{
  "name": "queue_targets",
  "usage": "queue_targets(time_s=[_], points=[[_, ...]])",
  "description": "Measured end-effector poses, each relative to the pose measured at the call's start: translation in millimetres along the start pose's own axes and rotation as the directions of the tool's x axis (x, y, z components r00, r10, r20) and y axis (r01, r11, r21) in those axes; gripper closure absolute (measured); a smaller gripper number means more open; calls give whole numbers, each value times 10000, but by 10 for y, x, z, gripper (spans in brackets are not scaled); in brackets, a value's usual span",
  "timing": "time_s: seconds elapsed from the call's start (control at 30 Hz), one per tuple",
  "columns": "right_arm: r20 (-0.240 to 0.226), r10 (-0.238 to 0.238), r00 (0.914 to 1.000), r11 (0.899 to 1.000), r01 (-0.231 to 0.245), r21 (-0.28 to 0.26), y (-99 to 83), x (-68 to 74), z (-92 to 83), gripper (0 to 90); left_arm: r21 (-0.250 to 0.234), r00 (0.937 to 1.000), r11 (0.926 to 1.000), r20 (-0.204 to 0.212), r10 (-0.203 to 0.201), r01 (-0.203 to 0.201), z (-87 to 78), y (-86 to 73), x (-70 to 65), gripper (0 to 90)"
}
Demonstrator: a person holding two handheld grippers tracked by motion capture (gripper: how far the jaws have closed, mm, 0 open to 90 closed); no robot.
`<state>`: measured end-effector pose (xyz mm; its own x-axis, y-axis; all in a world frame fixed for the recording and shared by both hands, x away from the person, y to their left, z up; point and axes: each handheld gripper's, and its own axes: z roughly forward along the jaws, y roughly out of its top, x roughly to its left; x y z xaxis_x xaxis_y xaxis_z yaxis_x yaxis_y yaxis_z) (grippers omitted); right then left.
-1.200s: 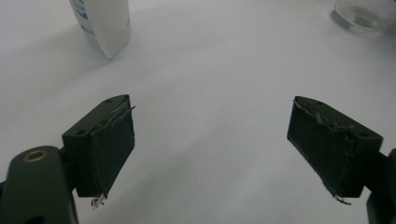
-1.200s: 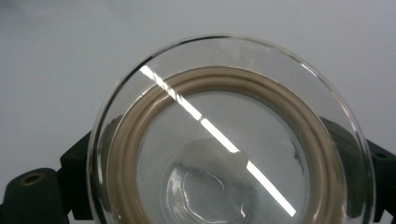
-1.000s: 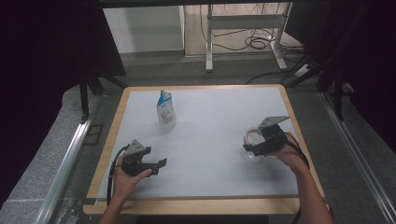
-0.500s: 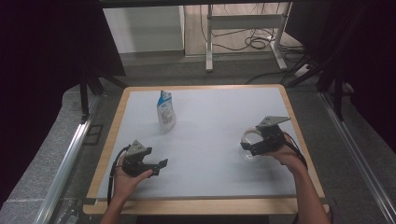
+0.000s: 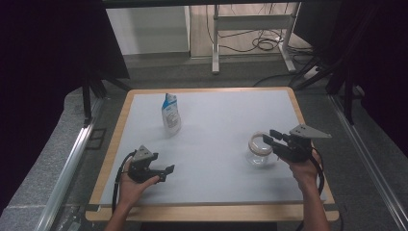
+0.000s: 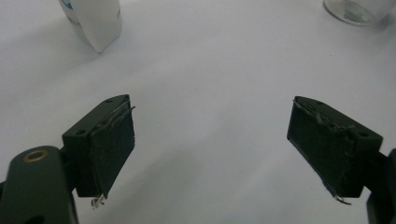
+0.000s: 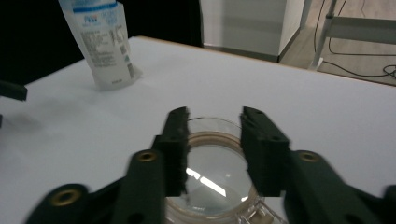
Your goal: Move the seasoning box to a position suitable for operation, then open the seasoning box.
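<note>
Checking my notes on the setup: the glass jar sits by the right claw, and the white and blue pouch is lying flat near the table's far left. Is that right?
Not quite. The pouch stands upright, as the high view shows. The glass jar is by the right claw, and the pouch is near the table's far left.

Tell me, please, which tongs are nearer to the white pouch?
Left. The left tongs rest on the table directly in front of the white pouch, while the right tongs are farther away across the table, at the glass jar.
</note>
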<state>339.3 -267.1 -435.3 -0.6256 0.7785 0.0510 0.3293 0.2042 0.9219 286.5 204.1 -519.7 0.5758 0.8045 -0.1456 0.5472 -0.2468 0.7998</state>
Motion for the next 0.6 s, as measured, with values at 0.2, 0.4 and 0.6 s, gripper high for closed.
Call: queue_targets(time_s=[0.2, 0.4, 0.6], points=[[336, 471, 9983, 9968, -448, -658, -85, -8, -183, 873, -55, 10000, 10000, -43, -39, 38, -8, 4, 2, 150], [611, 197, 9979, 9983, -163, -551, -97, -8, -270, 896, -217, 9998, 9997, -172, -123, 119, -24, 15, -14, 151], [588, 113, 9982, 9994, -94, -319, -170, -43, -258, 898, -291, 9996, 9994, -195, -187, 182, -35, 9, -23, 154]])
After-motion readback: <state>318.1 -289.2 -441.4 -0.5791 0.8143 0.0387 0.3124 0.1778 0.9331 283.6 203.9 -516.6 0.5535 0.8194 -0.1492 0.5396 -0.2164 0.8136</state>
